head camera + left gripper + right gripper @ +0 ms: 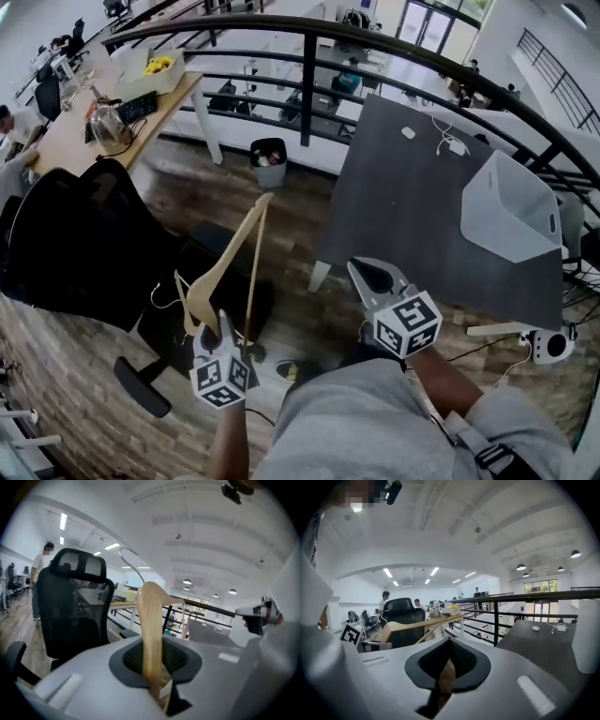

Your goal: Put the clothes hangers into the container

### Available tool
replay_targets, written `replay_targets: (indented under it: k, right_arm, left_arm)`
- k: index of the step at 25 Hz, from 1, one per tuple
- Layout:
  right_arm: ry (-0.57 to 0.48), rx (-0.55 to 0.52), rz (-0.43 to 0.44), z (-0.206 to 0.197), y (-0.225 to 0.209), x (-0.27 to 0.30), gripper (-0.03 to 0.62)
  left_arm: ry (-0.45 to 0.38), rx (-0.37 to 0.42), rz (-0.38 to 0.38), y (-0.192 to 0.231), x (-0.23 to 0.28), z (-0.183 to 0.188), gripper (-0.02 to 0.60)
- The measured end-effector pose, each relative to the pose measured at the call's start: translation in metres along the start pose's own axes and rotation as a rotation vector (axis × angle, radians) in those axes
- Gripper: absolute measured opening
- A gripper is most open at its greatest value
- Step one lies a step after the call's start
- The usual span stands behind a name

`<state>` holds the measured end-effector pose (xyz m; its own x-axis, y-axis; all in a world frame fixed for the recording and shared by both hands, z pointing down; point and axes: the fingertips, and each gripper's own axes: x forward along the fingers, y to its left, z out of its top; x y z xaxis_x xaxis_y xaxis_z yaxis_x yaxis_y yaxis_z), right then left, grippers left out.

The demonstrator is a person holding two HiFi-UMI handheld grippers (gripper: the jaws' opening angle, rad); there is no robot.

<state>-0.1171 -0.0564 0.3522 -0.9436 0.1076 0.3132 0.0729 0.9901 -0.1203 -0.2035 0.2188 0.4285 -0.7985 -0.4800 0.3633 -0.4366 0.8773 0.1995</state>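
The wooden clothes hanger [231, 255] was up in the air, well clear of the white container [497, 221], and stood roughly upright with one arm rising toward the railing [309, 80]. In the left gripper view its metal hook curved up above the wood. The left gripper [221, 328] had it: the fingers were closed on the wood low down, with the pale timber passing straight through the dark padded gap between them.

The right gripper [370, 275] hung to the right of the hanger, apart from it and nearer the container. Its fingers were drawn together to a narrow slit and held nothing – only brown floor showed through the gap.

The container sat tilted at the right end of the dark grey surface [403, 187], its open mouth facing up and toward the right, with a small white item and a cable lying farther back on the same surface. To the left of the hanger stood a black office chair [84, 244] on the wooden floor [187, 187].
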Motion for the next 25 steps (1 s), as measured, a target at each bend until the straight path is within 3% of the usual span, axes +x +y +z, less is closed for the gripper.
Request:
replay_targets:
  k: [3,6,9,16,25]
  right_arm:
    - [-0.016,0.022,-0.052,-0.002,-0.034,-0.021,-0.002]
    - [-0.024,0.043,-0.109,-0.013,-0.072,-0.042,-0.002]
    - [-0.040,0.071,-0.171,-0.011,-0.114,-0.073,-0.002]
    - [-0.084,0.115,-0.176,-0.013,-0.184,-0.115,-0.002]
    - [-0.171,0.144,-0.287,-0.019,-0.306,-0.212,-0.002]
  left_arm:
    - [-0.027,0.000,-0.066,-0.038,0.023,0.009,0.028]
    - [-0.047,-0.007,-0.121,-0.074,0.051,0.015,0.025]
    - [-0.072,0.067,-0.190,-0.129,0.071,0.035,0.023]
    - [-0.054,0.179,-0.317,-0.240,0.083,0.062,0.023]
    - [-0.025,0.330,-0.713,-0.492,0.106,0.086,0.023]
